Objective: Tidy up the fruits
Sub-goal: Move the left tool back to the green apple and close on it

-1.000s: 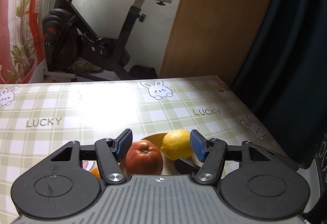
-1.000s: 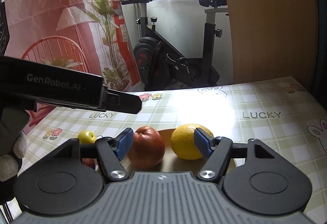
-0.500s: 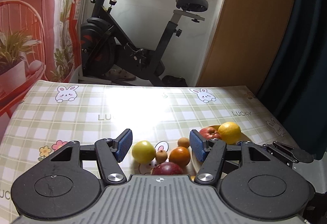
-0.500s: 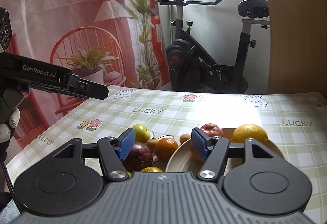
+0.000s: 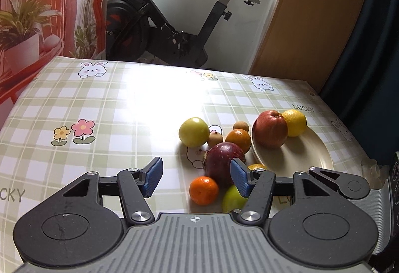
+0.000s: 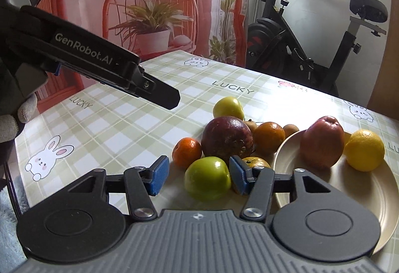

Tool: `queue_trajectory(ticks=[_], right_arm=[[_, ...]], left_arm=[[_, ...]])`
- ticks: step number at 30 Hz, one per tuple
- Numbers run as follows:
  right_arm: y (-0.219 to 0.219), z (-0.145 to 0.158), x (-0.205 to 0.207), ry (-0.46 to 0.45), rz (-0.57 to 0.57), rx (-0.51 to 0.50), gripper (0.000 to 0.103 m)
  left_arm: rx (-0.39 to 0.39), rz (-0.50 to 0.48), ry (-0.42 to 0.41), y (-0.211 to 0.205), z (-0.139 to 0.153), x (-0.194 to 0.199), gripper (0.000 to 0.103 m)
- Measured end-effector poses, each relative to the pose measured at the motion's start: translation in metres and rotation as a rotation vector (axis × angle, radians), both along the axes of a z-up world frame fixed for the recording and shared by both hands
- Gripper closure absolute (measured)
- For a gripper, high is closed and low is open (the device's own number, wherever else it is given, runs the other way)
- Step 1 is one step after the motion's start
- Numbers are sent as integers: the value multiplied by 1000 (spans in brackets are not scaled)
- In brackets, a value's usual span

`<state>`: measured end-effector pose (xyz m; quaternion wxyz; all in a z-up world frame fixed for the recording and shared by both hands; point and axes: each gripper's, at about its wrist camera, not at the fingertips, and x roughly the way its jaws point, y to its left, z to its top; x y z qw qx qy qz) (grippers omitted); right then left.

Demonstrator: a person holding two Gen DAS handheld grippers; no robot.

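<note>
the left gripper (image 5: pixel 195 179) hangs over the checked tablecloth (image 5: pixel 104 111) with its blue pads spread wide and nothing between them; a small orange (image 5: pixel 204 190) lies just below the gap. the right gripper (image 6: pixel 197 174) is spread too, its pads on either side of a green apple (image 6: pixel 207 177), though i cannot tell whether they touch it. the cream plate (image 6: pixel 369 198) sits at the right side of the table and holds a red apple (image 6: pixel 322 144) and a lemon (image 6: pixel 364 150), close beside each other. the rest of the fruit is heaped on the cloth just left of the plate: a dark purple fruit (image 6: pixel 227 138) in the middle, a yellow-green apple (image 6: pixel 228 108) behind it, another orange (image 6: pixel 268 137) against the plate rim, and two small brown fruits (image 5: pixel 215 138) between them. an exercise bike (image 5: pixel 179 21) stands beyond the table
</note>
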<state>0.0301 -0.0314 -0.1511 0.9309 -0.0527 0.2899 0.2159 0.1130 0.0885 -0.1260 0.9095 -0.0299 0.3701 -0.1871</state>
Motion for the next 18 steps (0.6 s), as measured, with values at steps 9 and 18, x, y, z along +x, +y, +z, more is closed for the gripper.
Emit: queue_trajectory(ticks=[9, 18], right_arm=[[-5, -8, -2, 41, 0, 10, 48], [-12, -10, -23, 55, 4, 34, 48]], left_arm=[[-36, -55, 33, 0, -15, -2, 61], [-51, -159, 78, -26, -36, -8, 64]])
